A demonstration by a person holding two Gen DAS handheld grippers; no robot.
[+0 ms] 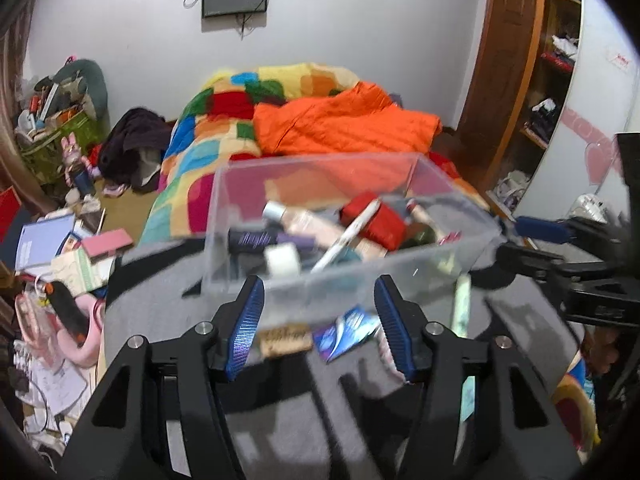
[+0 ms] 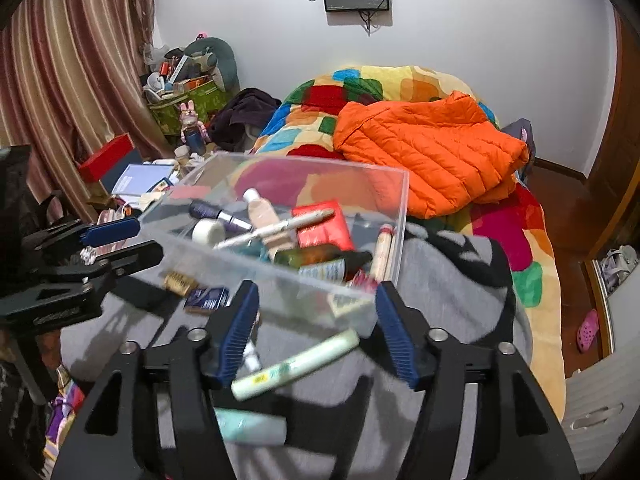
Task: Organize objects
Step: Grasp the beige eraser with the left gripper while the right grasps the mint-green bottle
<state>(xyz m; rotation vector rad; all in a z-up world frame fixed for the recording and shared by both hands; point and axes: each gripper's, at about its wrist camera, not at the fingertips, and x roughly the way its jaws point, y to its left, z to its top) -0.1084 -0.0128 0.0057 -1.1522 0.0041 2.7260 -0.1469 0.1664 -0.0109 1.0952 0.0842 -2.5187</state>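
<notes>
A clear plastic box (image 1: 460, 216) (image 2: 396, 208) stands on a grey and black blanket (image 1: 168, 300) (image 2: 452, 296) on the bed. It holds cosmetics: a red packet (image 2: 324, 224), a white pen (image 2: 276, 228), a beige bottle (image 2: 262, 212), a tape roll (image 2: 208, 232). My left gripper (image 1: 320, 300) is open, just before the box's near wall. My right gripper (image 2: 316, 312) is open at the box's near right corner. Loose on the blanket lie a pale green tube (image 2: 296, 364), a teal tube (image 2: 252, 426), a blue sachet (image 1: 344, 332) (image 2: 208, 298) and a gold item (image 1: 286, 338) (image 2: 178, 282).
An orange puffer jacket (image 2: 428, 152) (image 1: 344, 120) lies on the colourful quilt (image 2: 516, 240) behind the box. Books, boxes and clutter (image 1: 60, 248) crowd the floor left of the bed. A wooden door and shelves (image 1: 532, 92) stand to the right.
</notes>
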